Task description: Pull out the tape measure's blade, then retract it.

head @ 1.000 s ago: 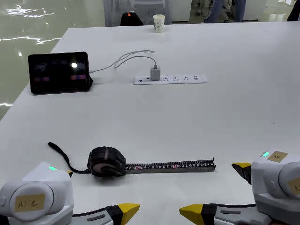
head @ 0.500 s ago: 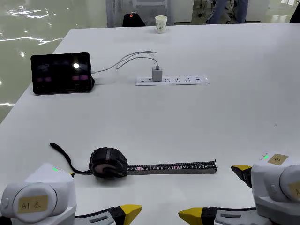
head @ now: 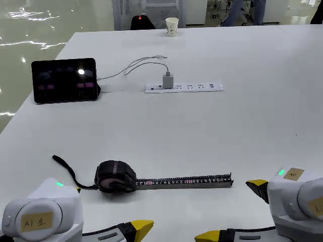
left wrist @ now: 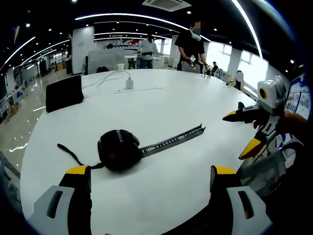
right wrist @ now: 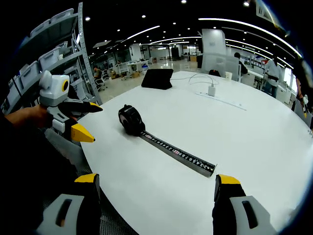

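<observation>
Blade (head: 186,180) lies extended from tape measure (head: 115,176)

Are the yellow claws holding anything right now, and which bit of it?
Nothing. The left gripper and the right gripper are both open and empty; the tape measure lies by itself on the table, its blade out.

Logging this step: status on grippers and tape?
Left gripper open, right gripper open, both off the tape measure. Blade out, flat on table. Path unobstructed.

White table (head: 252,126), glossy floor (head: 30,30), ceiling strip lights (left wrist: 122,14)
</observation>
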The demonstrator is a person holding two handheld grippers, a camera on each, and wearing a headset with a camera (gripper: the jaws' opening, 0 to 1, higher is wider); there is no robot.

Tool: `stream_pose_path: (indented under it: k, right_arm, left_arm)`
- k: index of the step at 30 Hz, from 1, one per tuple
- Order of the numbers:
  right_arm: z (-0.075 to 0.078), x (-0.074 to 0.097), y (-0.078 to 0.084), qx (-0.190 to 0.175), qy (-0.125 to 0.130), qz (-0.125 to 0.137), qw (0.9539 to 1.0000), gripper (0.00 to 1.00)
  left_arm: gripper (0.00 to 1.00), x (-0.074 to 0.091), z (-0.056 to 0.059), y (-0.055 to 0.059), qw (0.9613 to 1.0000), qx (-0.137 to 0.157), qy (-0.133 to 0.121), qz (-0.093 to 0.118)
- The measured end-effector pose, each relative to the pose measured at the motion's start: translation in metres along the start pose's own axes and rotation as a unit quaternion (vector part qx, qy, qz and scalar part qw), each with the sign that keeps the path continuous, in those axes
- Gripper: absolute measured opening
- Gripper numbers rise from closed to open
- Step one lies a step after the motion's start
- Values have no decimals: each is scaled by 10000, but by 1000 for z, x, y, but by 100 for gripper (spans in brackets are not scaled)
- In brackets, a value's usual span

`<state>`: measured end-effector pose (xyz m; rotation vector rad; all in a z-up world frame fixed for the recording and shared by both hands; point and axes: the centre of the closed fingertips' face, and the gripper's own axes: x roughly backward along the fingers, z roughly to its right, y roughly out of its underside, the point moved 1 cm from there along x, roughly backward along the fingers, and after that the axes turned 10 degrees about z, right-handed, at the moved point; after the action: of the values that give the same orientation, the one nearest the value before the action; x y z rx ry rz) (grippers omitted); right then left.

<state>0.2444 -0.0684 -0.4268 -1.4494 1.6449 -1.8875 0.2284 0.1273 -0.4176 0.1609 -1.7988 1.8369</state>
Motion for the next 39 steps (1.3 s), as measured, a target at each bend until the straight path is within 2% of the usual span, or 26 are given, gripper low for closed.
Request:
stream_pose_path:
  k: [5,9,21,31,39]
  right_arm:
    - [2,-1,2,26,-38,-23,10000,97]
    - [3,-3,4,138,-162,-62,9998,95]
    - [19,-7,5,500,-325,-205,9980,93]
    - [31,-10,5,746,-493,-249,9957,85]
    - [44,-13,9,982,-628,-384,9924,80]
  left_arm:
    - [99,-2,-1,0,10000,34,-28,-11]
    - [99,-3,-2,1,10000,53,-73,-7]
    - [99,-14,-5,-3,9998,92,-176,54]
    - [99,-25,-10,-4,9996,126,-238,46]
    - [99,-32,-18,-6,9995,120,-293,68]
